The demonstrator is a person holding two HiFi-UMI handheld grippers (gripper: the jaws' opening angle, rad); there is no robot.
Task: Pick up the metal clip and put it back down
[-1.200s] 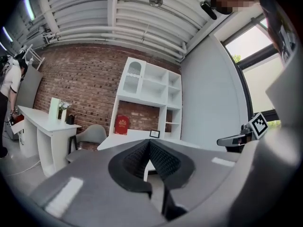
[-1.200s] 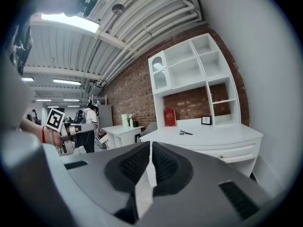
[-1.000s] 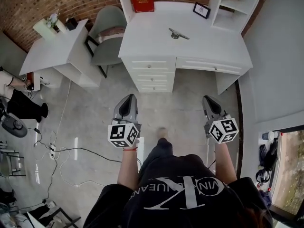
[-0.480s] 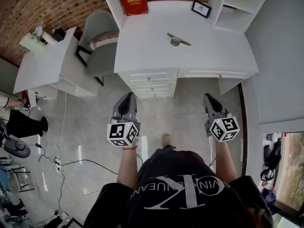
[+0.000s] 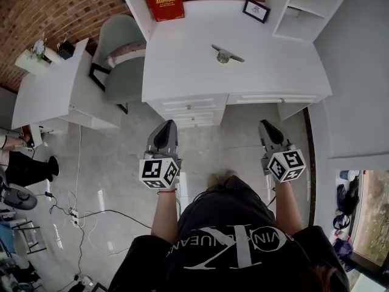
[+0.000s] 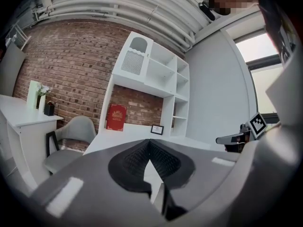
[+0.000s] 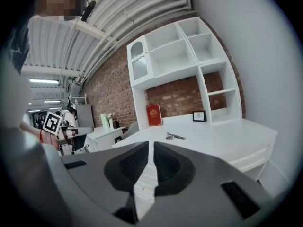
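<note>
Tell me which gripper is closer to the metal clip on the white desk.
Right, by a little. The right gripper is short of the desk, with the metal clip ahead and slightly to its left; the left gripper sits further off to the clip's left.

Setting: a home office or study. In the head view, a white desk (image 5: 182, 59) with drawers (image 5: 191, 105) stands at 12 o'clock and an open shelf unit (image 5: 304, 11) at 1 o'clock. A padded chair (image 5: 118, 47) and a second table (image 5: 55, 90) stand at 10 o'clock. A brick wall (image 5: 61, 5) runs at 11 o'clock. Cables (image 5: 76, 215) lie on the grey floor (image 5: 109, 157) at 8 o'clock.
</note>
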